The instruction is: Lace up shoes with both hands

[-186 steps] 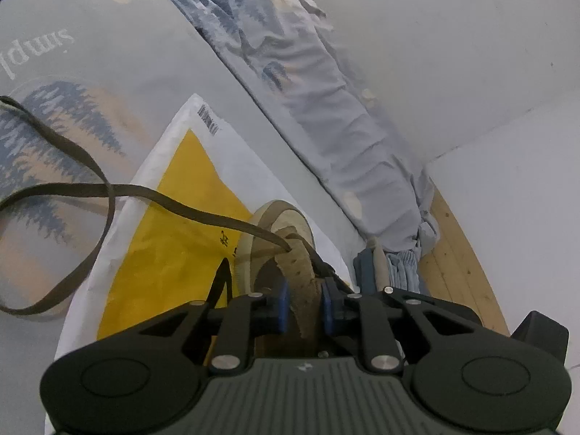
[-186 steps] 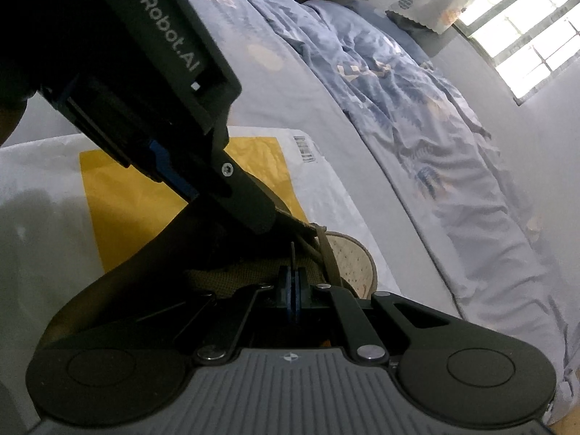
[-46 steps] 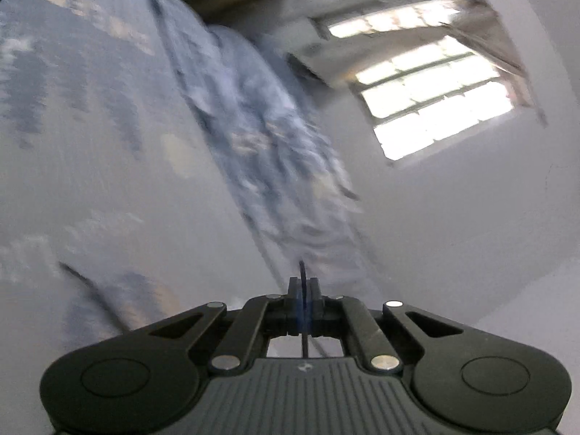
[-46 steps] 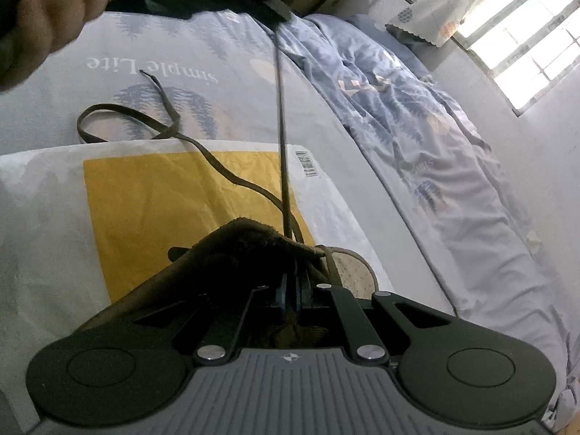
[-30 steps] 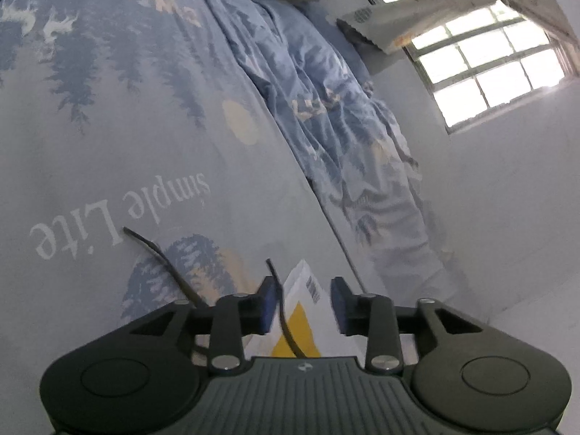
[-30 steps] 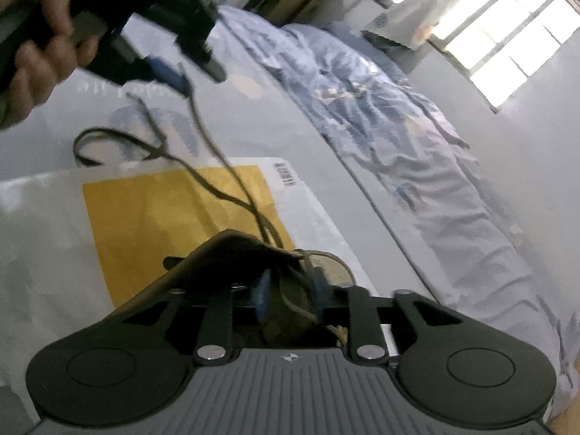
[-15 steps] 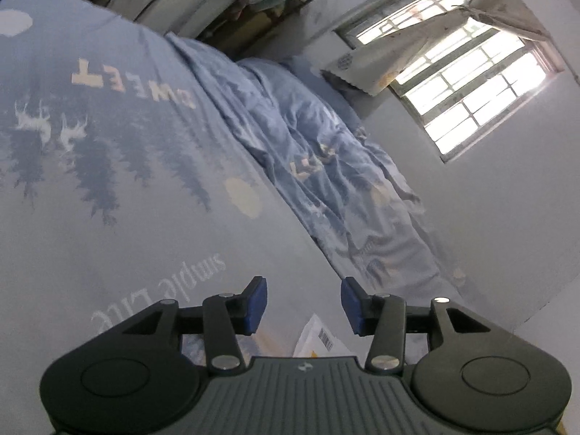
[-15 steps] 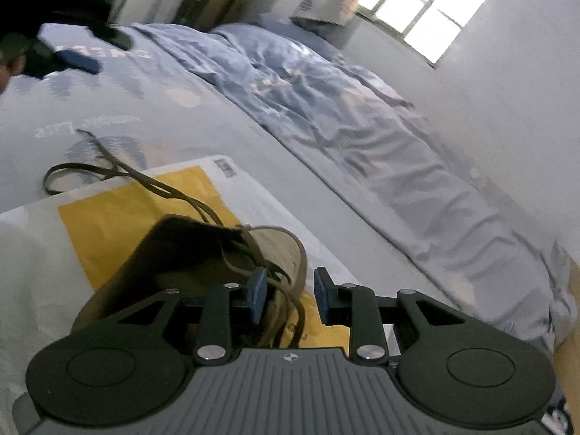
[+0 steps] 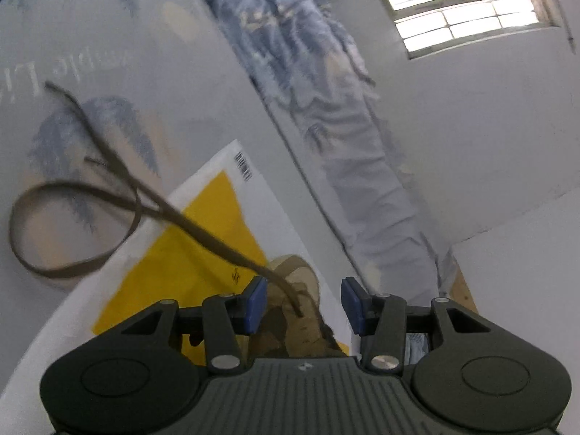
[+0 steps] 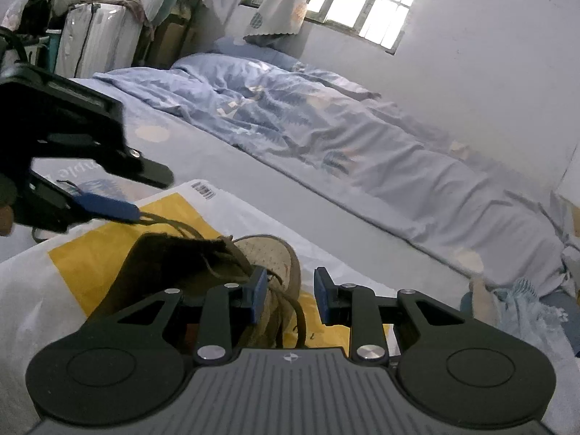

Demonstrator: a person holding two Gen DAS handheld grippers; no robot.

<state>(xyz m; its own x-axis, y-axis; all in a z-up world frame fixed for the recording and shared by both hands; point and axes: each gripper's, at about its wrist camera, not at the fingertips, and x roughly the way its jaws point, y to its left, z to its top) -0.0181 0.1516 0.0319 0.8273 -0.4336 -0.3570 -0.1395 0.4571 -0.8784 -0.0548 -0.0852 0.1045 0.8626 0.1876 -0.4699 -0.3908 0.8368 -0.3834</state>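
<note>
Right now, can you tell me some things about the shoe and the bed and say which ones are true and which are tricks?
1. The shoe sits on a yellow and white bag. True.
2. The lace is tied in a neat bow. False: it trails loose in a loop over the bed sheet.
3. The left gripper squeezes the lace. False: its fingers are apart, pinching nothing.
4. The right gripper is open. True.

Matt suede-like shoe (image 10: 203,264) with flat woven lace (image 9: 108,188) on a glossy plastic bag (image 10: 232,210), over soft cloth bedding (image 10: 326,137).
</note>
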